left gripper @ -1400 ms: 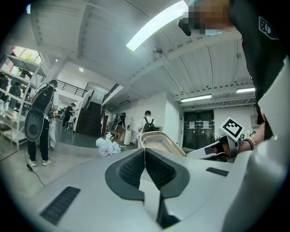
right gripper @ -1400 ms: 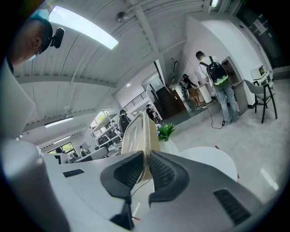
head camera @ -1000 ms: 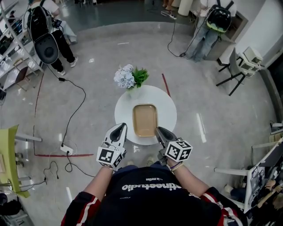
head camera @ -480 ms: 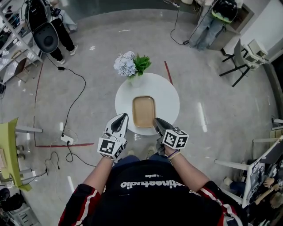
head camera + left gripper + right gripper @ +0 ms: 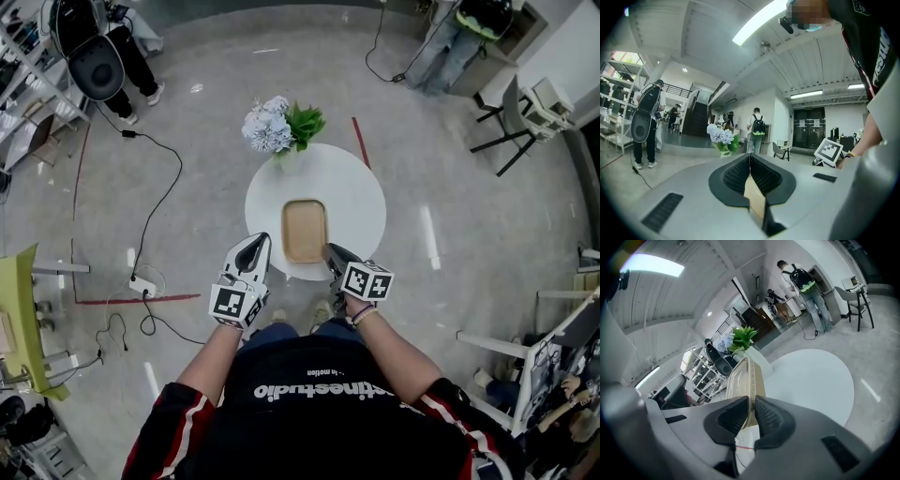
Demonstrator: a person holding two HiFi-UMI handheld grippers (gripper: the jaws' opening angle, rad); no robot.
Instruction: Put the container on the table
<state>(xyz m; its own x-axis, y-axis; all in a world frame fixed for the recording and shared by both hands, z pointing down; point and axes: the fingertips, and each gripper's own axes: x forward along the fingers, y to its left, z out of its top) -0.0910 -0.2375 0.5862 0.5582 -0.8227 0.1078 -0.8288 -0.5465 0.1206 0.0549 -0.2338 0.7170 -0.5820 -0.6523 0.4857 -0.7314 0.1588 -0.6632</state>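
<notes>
Pinching on both sides. The left gripper (image 5: pixel 750 161) has its fingers (image 5: pixel 735 176) shut on a thin tan edge of the container (image 5: pixel 305 230), with nothing else between them. The right gripper (image 5: pixel 751 405) is clamped the same way on the rim at the near right corner.

The container is shallow and rectangular, held by its near end, with its long side running away from the person. It sits over the near half of the round white desk (image 5: pixel 361 202). I cannot tell whether the base is touching the top. The flowers (image 5: pixel 277 129) at the far edge are well apart from it.

Judged step: setting it down.
- Bring both grippers down together, keeping it level, until the base sits flat.
- The near end lies close to the desk's near edge, so easing it forward first would give more margin.
- The rim looks thin and likely flexes, so avoid twisting.
- Open both pairs of fingers together, then draw straight back.
</notes>
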